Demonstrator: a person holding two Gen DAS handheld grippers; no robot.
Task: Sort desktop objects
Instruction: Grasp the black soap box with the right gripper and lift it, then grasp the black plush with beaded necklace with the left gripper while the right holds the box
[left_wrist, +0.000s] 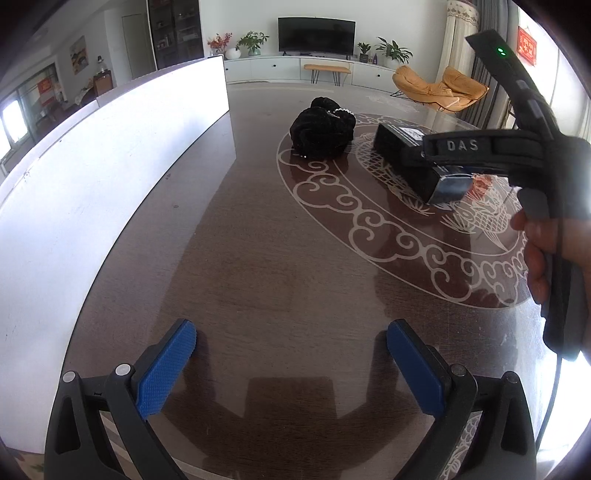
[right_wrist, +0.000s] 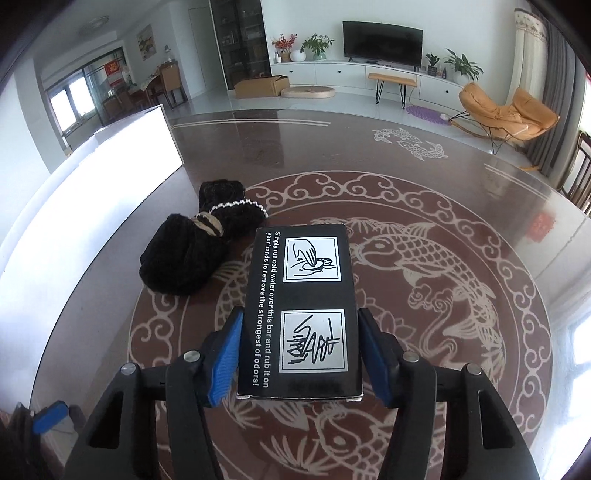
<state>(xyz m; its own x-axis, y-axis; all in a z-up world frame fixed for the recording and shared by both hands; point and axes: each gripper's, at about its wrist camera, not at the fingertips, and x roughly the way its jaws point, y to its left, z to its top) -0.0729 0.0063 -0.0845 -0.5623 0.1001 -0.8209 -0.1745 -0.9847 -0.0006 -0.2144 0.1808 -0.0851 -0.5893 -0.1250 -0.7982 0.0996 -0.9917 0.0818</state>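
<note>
Glossy dark brown worktop (right_wrist: 480, 206) with pale koi-and-cloud inlay. Black rectangular cardboard box (right_wrist: 301, 314) with white printed instructions and two silver picture panels: lies flat on the koi medallion, near end between the blue pads of the right gripper (right_wrist: 299, 350); jaws half closed, pads at the box's sides, contact not clear. Black fuzzy fabric pouch (right_wrist: 192, 254) with white beaded trim: just beside the box's far left corner. Tall white panel (left_wrist: 92, 177): along the left edge. Left gripper (left_wrist: 291, 365): jaws wide open, empty, above bare worktop.
</note>
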